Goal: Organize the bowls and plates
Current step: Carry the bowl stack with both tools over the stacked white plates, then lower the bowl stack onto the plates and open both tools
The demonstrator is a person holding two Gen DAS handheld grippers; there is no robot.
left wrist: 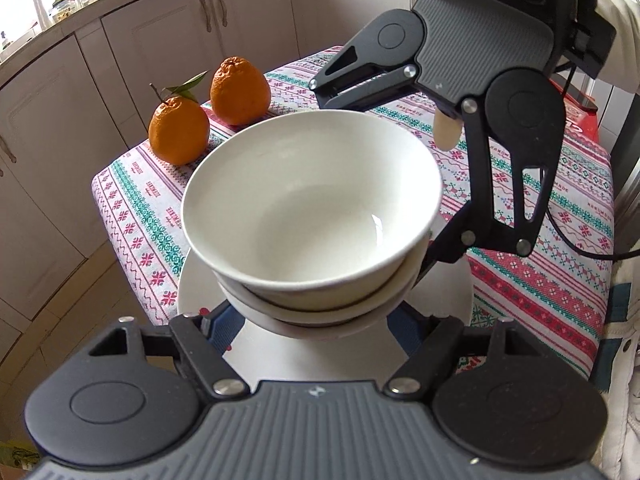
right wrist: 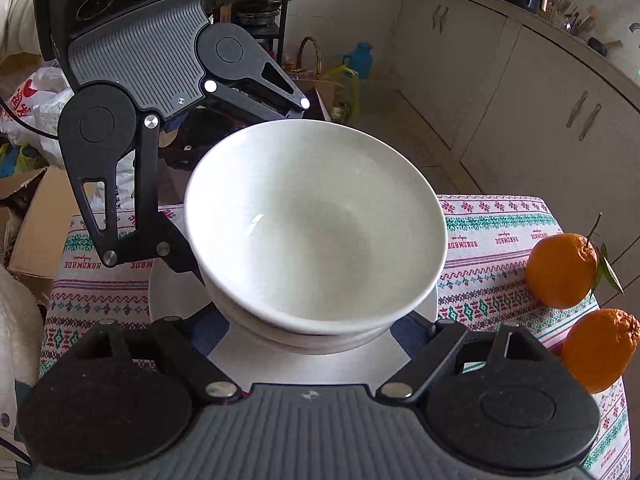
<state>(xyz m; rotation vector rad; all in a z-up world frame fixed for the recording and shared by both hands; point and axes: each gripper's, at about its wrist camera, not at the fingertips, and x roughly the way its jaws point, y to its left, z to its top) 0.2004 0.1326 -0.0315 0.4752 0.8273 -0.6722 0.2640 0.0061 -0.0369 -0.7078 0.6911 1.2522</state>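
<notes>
Desk (left wrist: 532,280): patterned cloth, two oranges (left wrist: 179,130).
Bowls (left wrist: 312,208): white, stacked on plate (left wrist: 320,354).
Left tongs (left wrist: 316,320): spread wide around stack.
Right tongs (right wrist: 316,328): spread wide, holding nothing.

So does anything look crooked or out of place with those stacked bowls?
Yes. The top bowl sits tilted and off-centre in the bowls below, leaning toward the two oranges. Nothing looks spilled or chipped.

Soft daylight from window (left wrist: 28,12) at upper left, blown out. Small glare spot inside top glossy white ceramic bowl (left wrist: 378,224). Strong fisheye bending at edges; focus sharp.
</notes>
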